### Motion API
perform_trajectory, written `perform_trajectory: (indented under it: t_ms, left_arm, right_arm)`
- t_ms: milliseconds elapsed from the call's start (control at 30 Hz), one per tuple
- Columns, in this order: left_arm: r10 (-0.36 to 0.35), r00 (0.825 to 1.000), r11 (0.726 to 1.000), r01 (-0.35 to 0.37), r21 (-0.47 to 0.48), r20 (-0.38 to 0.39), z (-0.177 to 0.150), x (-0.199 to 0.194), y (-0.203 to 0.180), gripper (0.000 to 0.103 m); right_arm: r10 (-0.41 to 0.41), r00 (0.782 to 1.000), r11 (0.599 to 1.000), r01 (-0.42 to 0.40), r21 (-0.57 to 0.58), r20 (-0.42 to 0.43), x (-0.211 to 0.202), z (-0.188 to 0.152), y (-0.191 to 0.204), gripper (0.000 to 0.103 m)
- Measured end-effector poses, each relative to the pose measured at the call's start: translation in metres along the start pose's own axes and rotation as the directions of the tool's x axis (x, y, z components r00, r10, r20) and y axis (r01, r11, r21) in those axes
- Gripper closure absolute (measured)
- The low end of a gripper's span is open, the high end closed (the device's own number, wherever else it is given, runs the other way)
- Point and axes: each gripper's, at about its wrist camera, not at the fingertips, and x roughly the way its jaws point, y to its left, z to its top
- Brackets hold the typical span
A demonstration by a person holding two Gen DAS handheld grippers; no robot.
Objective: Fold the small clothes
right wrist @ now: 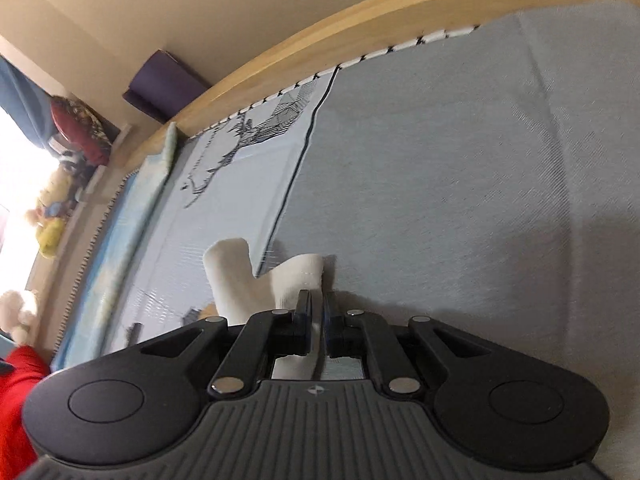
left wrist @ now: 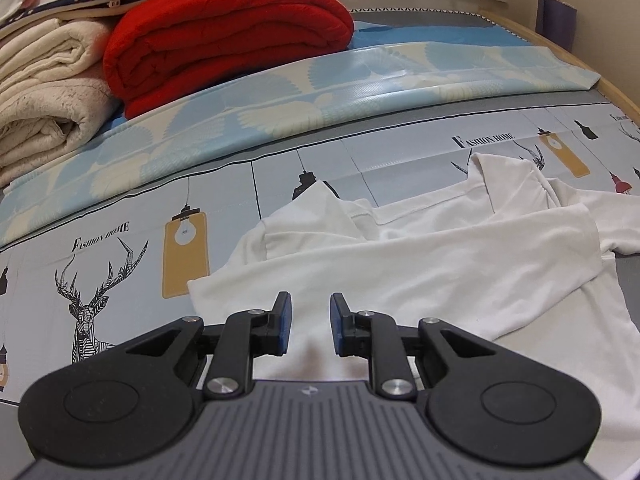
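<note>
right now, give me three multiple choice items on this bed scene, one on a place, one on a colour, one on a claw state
1. Where does the white shirt lie?
A. on the printed sheet with deer and lamps
B. on top of the red blanket
C. on the wooden bed frame

2. What colour is the folded blanket beside the cream one?
A. green
B. red
C. black

3. How does the right claw stand?
A. wide open over bare sheet
B. shut on white cloth
C. shut on a plush toy

Answers:
1 A, the shirt is spread flat over the deer-and-lamp print in the left wrist view.
2 B, the thick roll next to the cream blanket is bright red.
3 B, in the right wrist view the pads pinch a fold of white cloth, with almost no gap between them.
</note>
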Motion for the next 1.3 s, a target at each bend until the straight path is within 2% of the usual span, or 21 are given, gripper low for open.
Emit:
perform_trajectory:
  t_ms: [133,267,500,767,833,900,1000,1100,1233,1300]
  left_arm:
    - [-0.007,1.0,1.0,0.007,0.0,0.0,0.0,0.0,0.0,0.08]
    - [-0.012,1.0,1.0,0.012,0.009,0.0,0.0,0.0,-0.002,0.08]
    - [-0.021,1.0,0.999,0.021,0.025,0.002,0.001,0.0,-0.005,0.08]
    - [-0.021,1.0,0.999,0.021,0.049,-0.002,0.001,0.003,-0.013,0.08]
    - [-0.019,1.0,0.998,0.019,0.052,0.002,0.001,0.003,-0.014,0.08]
    - [-0.02,1.0,0.999,0.02,0.046,0.001,0.003,0.003,-0.014,0.08]
    - [-0.025,1.0,0.999,0.025,0.041,0.012,0.005,0.0,-0.014,0.08]
    - [-0.04,0.999,0.999,0.039,0.03,0.029,0.009,-0.007,-0.013,0.08]
    - [-0.054,0.997,0.998,0.053,0.028,0.048,0.012,-0.016,-0.013,0.08]
    - [-0.062,0.997,0.998,0.06,0.03,0.051,0.011,-0.019,-0.013,0.08]
  right_arm:
    - [0.063,0.997,0.997,-0.061,0.038,-0.038,0.008,-0.003,0.002,0.095]
    - [0.108,0.991,0.994,-0.107,0.021,-0.081,0.013,-0.008,0.014,0.081]
    - [0.055,0.997,0.996,-0.059,-0.071,-0.047,0.015,-0.008,0.025,0.08]
    - [0.036,0.999,0.985,-0.043,-0.167,-0.04,0.023,-0.007,0.035,0.079]
    - [0.028,0.999,0.981,-0.035,-0.192,-0.042,0.024,-0.007,0.038,0.079]
    - [0.011,1.0,0.979,-0.016,-0.202,-0.028,0.023,-0.005,0.041,0.099]
    - [-0.014,0.999,0.994,0.019,-0.106,0.045,0.008,0.003,0.036,0.101]
    - [-0.01,0.994,1.0,0.009,0.007,0.111,-0.017,0.015,0.032,0.101]
    - [-0.019,0.985,1.0,0.02,-0.002,0.173,-0.05,0.021,0.042,0.102]
    - [-0.06,0.986,0.998,0.06,0.006,0.154,-0.054,0.02,0.039,0.099]
